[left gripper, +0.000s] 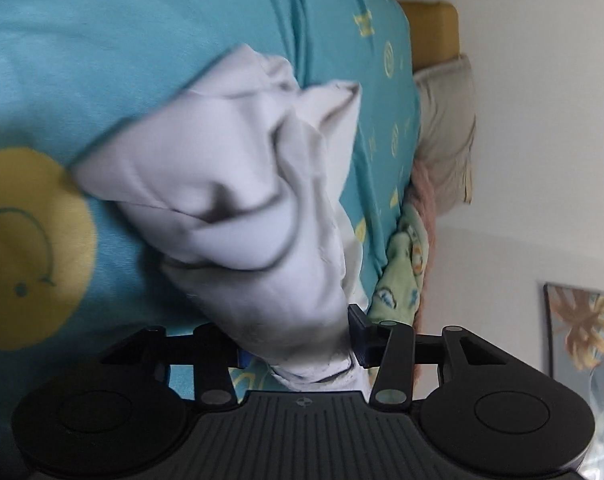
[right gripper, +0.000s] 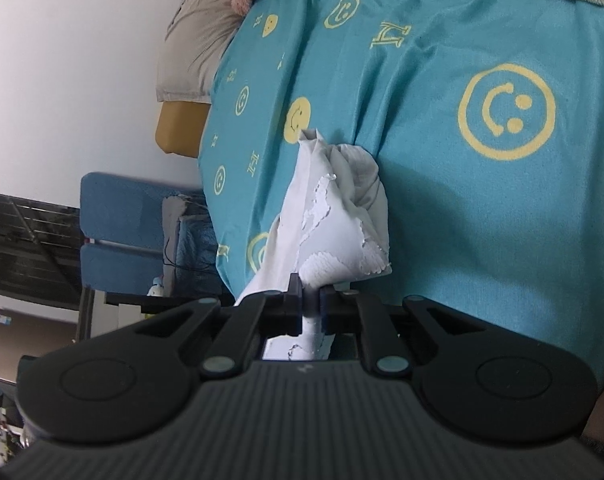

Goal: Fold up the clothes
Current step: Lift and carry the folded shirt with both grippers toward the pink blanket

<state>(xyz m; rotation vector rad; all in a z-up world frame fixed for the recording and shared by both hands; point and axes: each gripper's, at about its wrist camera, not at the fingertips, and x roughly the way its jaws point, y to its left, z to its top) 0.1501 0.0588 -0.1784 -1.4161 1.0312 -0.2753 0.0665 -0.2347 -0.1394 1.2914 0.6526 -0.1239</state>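
Observation:
A crumpled white garment [left gripper: 229, 184] lies bunched on a teal bed sheet [left gripper: 101, 60] printed with yellow smiley faces. In the left wrist view a thick wad of it fills the gap of my left gripper [left gripper: 297, 344], and both pads touch the cloth, so it is shut on the garment. In the right wrist view the same white garment [right gripper: 342, 224] rises from the sheet [right gripper: 462, 200]. My right gripper [right gripper: 310, 300] is shut on a thin edge of it, with its fingers almost together. The view is rolled sideways in both cameras.
A beige pillow [left gripper: 446, 128], a green patterned blanket [left gripper: 402, 272] and a yellow headboard [left gripper: 434, 32] sit at the bed's far end. A framed picture [left gripper: 582, 328] hangs on the white wall. A blue chair [right gripper: 117, 232] stands beside the bed.

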